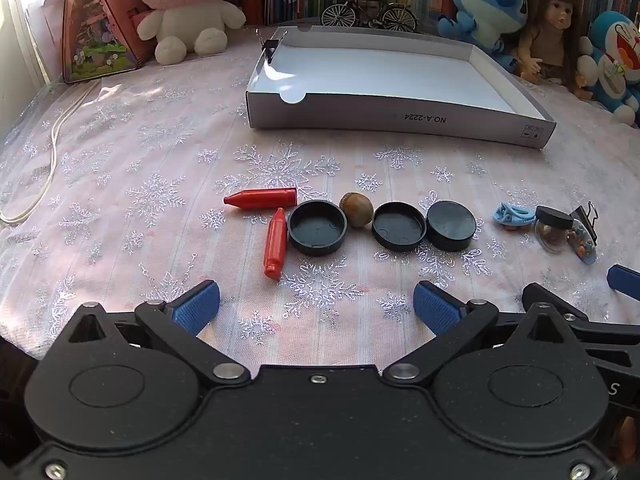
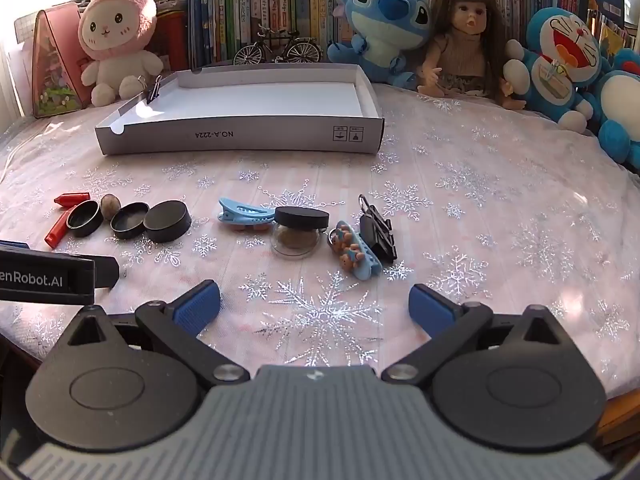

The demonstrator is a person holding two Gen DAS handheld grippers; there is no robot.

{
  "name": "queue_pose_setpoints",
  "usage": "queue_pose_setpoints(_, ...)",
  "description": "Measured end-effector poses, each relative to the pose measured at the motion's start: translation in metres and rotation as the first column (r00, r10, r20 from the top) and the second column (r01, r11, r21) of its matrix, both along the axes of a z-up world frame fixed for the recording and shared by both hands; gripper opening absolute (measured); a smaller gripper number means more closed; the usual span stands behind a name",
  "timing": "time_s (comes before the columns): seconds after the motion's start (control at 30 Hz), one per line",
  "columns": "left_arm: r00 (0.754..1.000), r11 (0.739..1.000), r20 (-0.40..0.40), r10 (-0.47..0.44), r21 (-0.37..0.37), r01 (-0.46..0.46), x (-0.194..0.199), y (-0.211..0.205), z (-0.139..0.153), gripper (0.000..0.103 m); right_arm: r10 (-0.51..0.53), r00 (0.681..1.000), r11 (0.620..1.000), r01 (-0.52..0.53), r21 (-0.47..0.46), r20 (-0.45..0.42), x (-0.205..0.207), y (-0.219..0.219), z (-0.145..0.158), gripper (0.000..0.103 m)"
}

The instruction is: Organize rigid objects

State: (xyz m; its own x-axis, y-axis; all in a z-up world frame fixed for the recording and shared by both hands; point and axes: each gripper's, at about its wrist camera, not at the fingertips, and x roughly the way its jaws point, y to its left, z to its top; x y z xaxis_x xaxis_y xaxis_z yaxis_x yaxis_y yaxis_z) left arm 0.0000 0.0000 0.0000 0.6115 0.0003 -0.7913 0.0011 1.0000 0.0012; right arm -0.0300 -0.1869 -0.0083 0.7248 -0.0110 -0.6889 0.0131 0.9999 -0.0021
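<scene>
While both hand-held grippers gape empty — red crayon (image 1: 261, 199) lies crosswise, tip left.

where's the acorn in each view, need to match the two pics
Left wrist view: the acorn lies just above centre, between two open black caps.
Right wrist view: the acorn lies far left, at mid-height, between the same caps.
Shared landmark: the white cardboard tray marked NO.A-2224.

Background only: pink-hooded bunny plush (image 2: 116, 36) far left, pink triangular case (image 2: 54, 68) beside it. Model bicycle (image 2: 278, 50) sits behind the box, books (image 2: 256, 4) lined along the back. Right side: Stitch plush (image 2: 386, 20), long-haired doll (image 2: 466, 36), Doraemon plush (image 2: 560, 60). White cable (image 1: 56, 140) lies on snowflake tablecloth (image 2: 500, 208).
</scene>
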Motion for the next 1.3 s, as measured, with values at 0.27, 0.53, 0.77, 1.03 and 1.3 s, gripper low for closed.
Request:
queue_pose_setpoints(0.27,1.000,1.000,0.004,0.000,0.000,0.000,0.0000,0.0000,0.0000,0.103,-0.002,1.000,1.000,0.002,-0.007,-0.007,0.0002,0.0007,-0.0002,0.103)
queue_pose_setpoints(0.53,1.000,1.000,0.009,0.000,0.001,0.000,-0.0002,0.0000,0.0001,0.103,-0.004,1.000,1.000,0.004,-0.007,-0.008,0.0003,0.0008,-0.0001,0.103)
queue_pose_setpoints(0.77,1.000,1.000,0.010,0.000,0.001,0.000,-0.0002,0.0000,0.0001,0.103,-0.004,1.000,1.000,0.004,-0.007,-0.008,0.0003,0.0007,0.0000,0.103)
queue_pose_setpoints(1.03,1.000,1.000,0.012,0.000,0.001,0.000,-0.0004,0.0000,0.0001,0.103,-0.004,1.000,1.000,0.004,-0.007,-0.008,0.0001,0.0008,0.0001,0.103)
queue_pose_setpoints(1.3,1.000,1.000,0.013,0.000,0.001,0.000,-0.0005,0.0000,0.0001,0.103,-0.004,1.000,1.000,0.004,-0.007,-0.005,-0.0005,0.0005,0.0008,0.103)
